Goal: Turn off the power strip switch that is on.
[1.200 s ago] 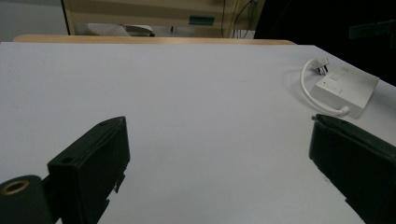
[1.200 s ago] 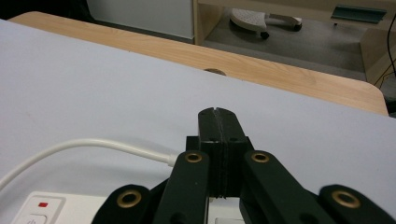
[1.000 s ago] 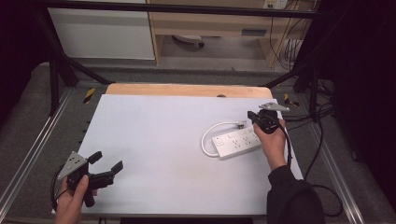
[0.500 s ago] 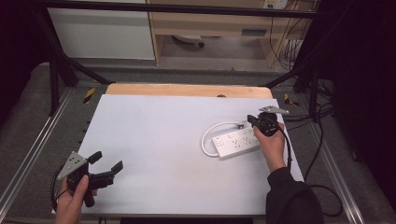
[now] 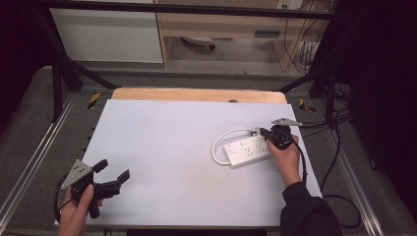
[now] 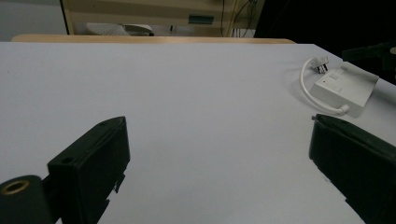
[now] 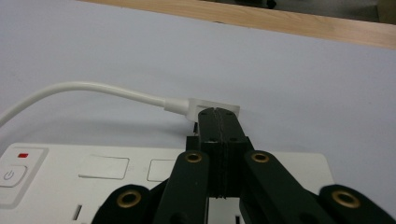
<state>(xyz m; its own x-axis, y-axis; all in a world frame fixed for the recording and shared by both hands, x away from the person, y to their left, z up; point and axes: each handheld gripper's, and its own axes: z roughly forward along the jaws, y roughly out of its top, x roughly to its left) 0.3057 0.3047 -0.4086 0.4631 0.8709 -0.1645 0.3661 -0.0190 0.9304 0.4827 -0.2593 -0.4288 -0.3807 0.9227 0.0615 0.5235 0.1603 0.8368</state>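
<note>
Right gripper view shows the right gripper [image 7: 218, 116] pressed shut beside a white power strip's [image 7: 116, 175] plug [image 7: 187, 105], while the left gripper [image 6: 219, 158] gapes.

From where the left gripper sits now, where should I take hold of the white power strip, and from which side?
Grip the power strip across its long side edges near the switch end, coming from above; it lies flat, so only those low sides offer opposing faces. That end faces the open left gripper. The far end is crowded: the right gripper looks shut by the plug, though contact is unclear.

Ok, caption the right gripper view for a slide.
Right gripper with jaws together at the white plug, above the white power strip.
</note>
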